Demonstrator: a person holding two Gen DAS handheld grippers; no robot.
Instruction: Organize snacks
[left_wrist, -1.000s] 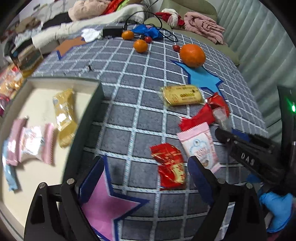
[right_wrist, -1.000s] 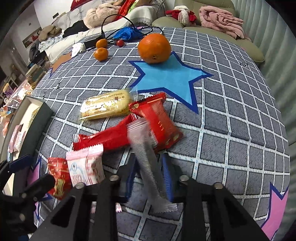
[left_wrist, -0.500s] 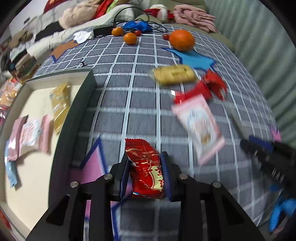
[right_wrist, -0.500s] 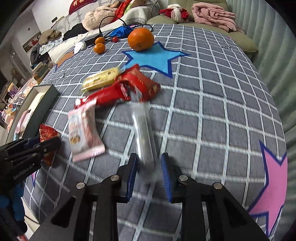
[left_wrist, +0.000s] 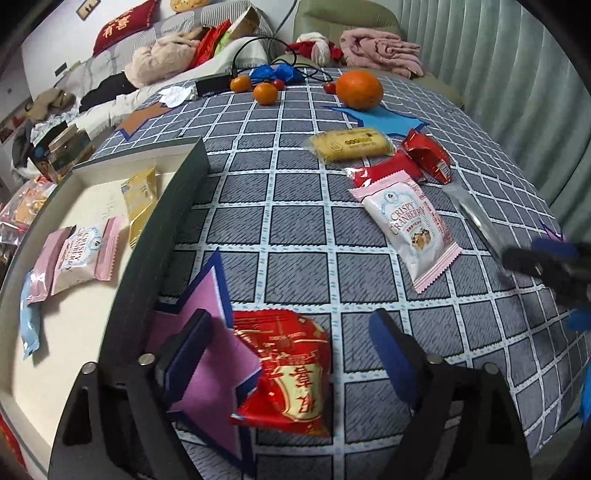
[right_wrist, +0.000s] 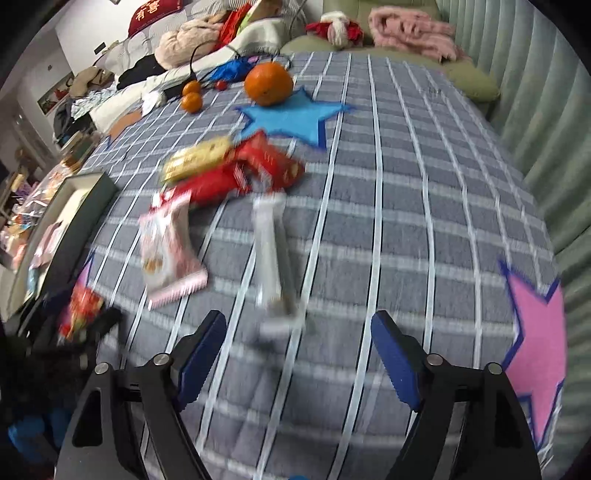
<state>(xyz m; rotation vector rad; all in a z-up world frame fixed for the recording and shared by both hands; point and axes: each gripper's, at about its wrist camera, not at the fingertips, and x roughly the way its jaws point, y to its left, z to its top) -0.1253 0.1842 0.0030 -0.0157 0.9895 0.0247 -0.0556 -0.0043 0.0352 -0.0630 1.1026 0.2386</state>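
Both grippers released since half second ago: red packet (left_wrist: 286, 373) and clear stick packet (right_wrist: 273, 258) now lie on checked cloth (left_wrist: 303, 229). Count: three oranges, three red packets, two pink cranberry packets. Left view alone shows tray (left_wrist: 166, 206) interior, four packets inside. Left gripper (left_wrist: 291, 347) jaws opening, spread wide, red packet between, untouched. Right gripper (right_wrist: 299, 343) jaws opening, nothing gripped.

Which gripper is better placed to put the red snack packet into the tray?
Left. The left gripper has the red snack packet between its opening jaws, and the tray lies right beside it. The right gripper is over the clear stick packet, farther away.
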